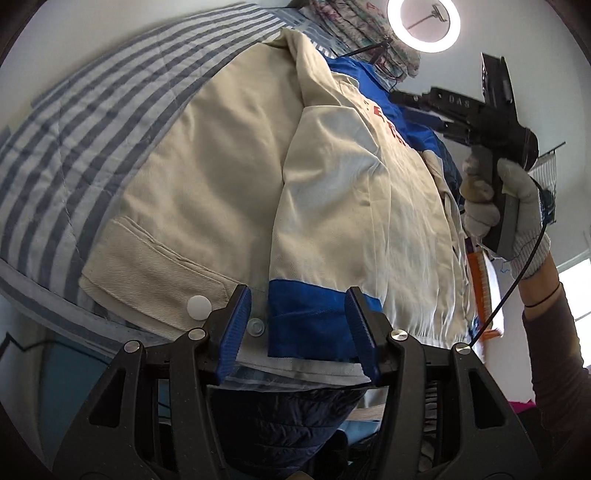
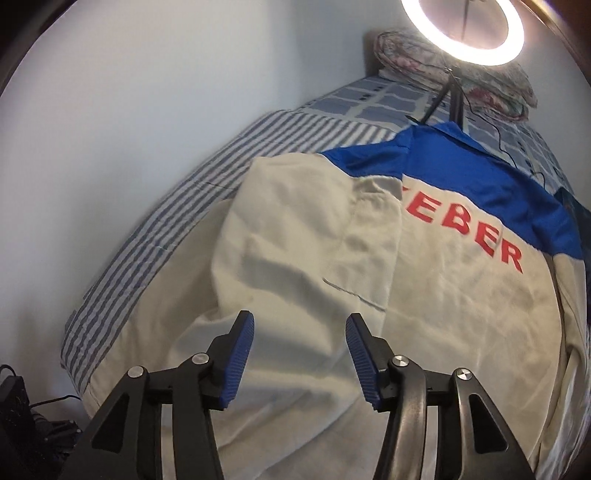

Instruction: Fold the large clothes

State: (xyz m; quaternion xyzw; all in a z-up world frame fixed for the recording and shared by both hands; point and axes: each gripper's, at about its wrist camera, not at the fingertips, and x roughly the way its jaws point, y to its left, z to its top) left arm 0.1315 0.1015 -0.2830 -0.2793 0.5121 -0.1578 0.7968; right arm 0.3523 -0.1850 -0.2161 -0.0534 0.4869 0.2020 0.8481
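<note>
A large cream work jacket (image 1: 229, 177) with a blue yoke and red letters lies back-up on a striped bed (image 1: 74, 140). One sleeve is folded over its back, and its blue cuff (image 1: 306, 314) lies at the near hem. My left gripper (image 1: 298, 332) is open, its jaws on either side of that cuff, low at the hem. My right gripper (image 2: 299, 354) is open and empty, hovering above the cream back of the jacket (image 2: 424, 314). It also shows in the left wrist view (image 1: 410, 101), held up in a gloved hand to the right.
A lit ring light (image 2: 463, 29) on a black stand rises at the head of the bed, beside a patterned pillow (image 2: 406, 55). A white wall (image 2: 147, 110) runs along the bed's left side. Black gear with cables (image 2: 22, 417) sits on the floor at lower left.
</note>
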